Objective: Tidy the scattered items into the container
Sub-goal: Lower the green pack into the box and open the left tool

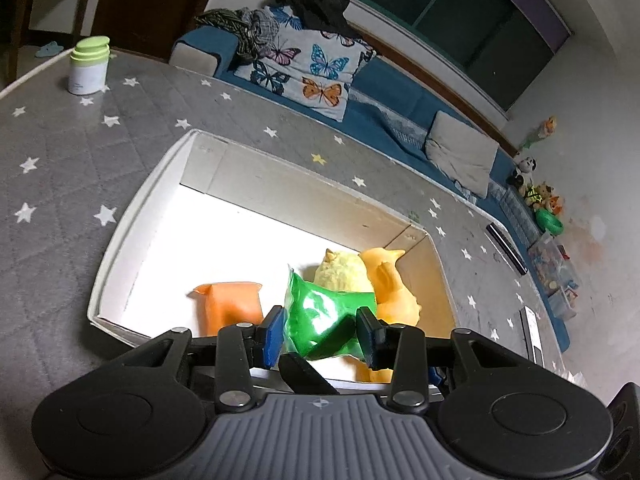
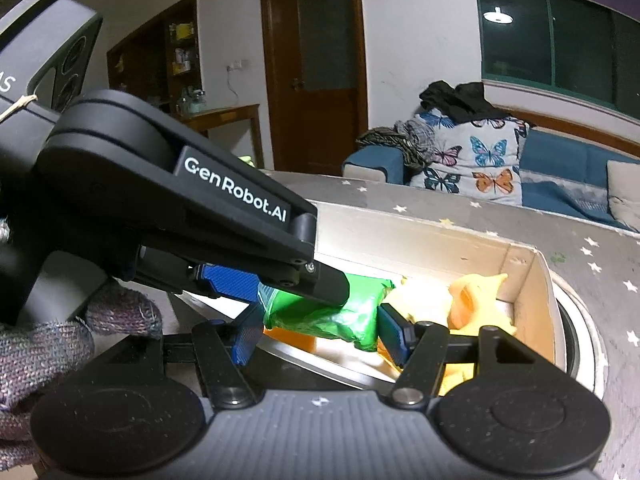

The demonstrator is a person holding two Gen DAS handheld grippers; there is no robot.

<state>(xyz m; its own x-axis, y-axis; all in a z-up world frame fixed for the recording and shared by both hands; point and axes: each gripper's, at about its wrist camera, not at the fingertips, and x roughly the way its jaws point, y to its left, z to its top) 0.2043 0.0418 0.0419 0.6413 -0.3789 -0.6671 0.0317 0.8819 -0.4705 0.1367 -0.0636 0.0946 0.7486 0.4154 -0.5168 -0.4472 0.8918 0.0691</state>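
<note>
A white cardboard box [image 1: 136, 216] sits on the grey star-patterned cloth. Inside it lie an orange packet [image 1: 230, 306], a yellow plush toy [image 1: 342, 272] and an orange toy figure [image 1: 390, 284]. My left gripper [image 1: 320, 330] is shut on a green packet [image 1: 320, 316] and holds it above the box's near side. In the right wrist view the left gripper's fingers [image 2: 320, 280] clamp the same green packet [image 2: 332, 320]. My right gripper [image 2: 316, 338] is open around that packet, its blue pads [image 2: 394, 336] either side of it; contact is unclear.
A white jar with a green lid [image 1: 89, 66] stands at the table's far left. A blue sofa [image 1: 384, 92] with a butterfly pillow [image 1: 308, 68] runs behind the table. A black remote [image 1: 506, 248] lies at the right. The box's rim also shows in the right wrist view [image 2: 520, 248].
</note>
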